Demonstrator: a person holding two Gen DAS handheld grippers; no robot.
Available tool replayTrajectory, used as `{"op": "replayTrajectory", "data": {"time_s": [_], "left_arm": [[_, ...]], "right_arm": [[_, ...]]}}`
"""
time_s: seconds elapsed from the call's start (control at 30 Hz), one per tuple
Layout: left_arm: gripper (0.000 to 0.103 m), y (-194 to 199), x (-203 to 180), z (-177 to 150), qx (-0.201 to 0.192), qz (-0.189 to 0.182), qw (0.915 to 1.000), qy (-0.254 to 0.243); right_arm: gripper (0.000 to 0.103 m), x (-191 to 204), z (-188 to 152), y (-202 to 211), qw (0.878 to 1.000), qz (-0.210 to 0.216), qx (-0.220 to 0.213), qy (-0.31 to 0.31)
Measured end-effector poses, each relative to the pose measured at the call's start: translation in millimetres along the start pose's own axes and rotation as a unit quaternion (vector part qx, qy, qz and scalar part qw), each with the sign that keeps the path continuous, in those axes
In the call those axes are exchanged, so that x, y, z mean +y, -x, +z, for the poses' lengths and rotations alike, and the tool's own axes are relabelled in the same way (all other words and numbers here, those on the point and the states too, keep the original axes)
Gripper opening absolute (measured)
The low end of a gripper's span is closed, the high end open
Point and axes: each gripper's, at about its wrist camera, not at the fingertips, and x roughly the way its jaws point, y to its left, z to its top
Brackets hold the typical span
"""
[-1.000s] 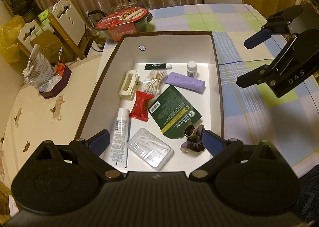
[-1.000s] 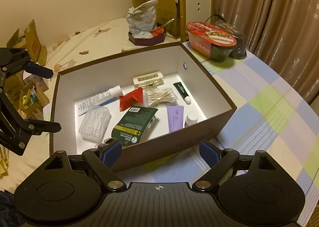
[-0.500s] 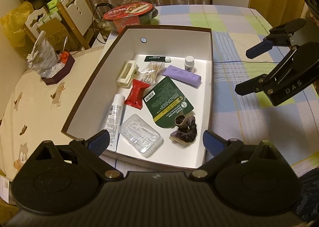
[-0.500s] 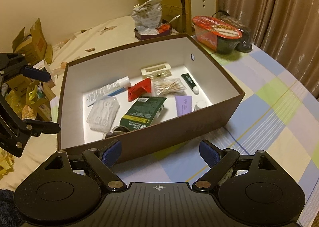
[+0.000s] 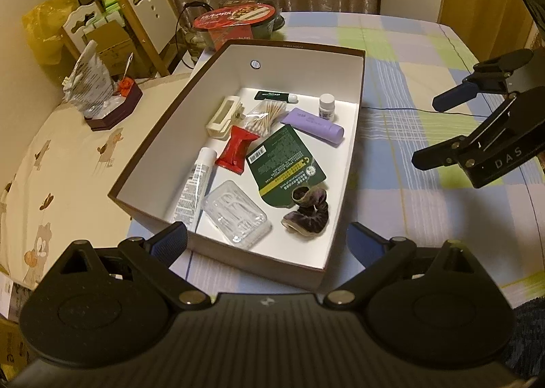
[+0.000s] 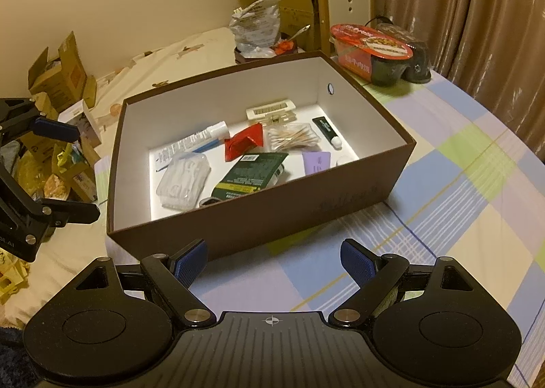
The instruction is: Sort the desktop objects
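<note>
Both tools hung clear of the work with nothing between their fingers: the left gripper (image 5: pixel 267 236) was spread wide just short of the near wall of the brown box (image 5: pixel 238 253), and the right gripper (image 6: pixel 272 260) was equally released over the checked cloth (image 6: pixel 470 190), beside the box's long side. By my judgement the sorting was at or near its end, every small item visible lying inside the box, so any next move called only for a check or a retreat. Nearest inside lay the purple scrunchie (image 5: pixel 306 209) and the clear plastic case (image 5: pixel 236 214); past them the green sachet (image 5: pixel 284 166), white tube (image 5: pixel 194 183) and red packet (image 5: pixel 237 149); farthest, the lilac tube (image 5: pixel 311 124) and small white bottle (image 5: pixel 327 105). The tall walls demanded entry from above; open cloth to the right left room, while the noodle bowl (image 5: pixel 235 22) crowded the far end
</note>
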Motion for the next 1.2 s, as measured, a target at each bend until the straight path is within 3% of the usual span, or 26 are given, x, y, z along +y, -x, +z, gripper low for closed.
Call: {"op": "replayTrajectory", "data": {"time_s": [0.73,1.2], "left_arm": [[0.099,11.6,-21.1,-23.0,-0.006,0.022,0.9981,0.057],[0.099,23.9,-41.4,-35.6,-0.024,0.038,0.9946,0.093]], "right_arm": [[0.088,8.3,-23.9,3.0,1.0,0.0,0.017,0.014],[0.088,11.6,-29.4,12.0,1.0,0.004,0.004,0.02]]}}
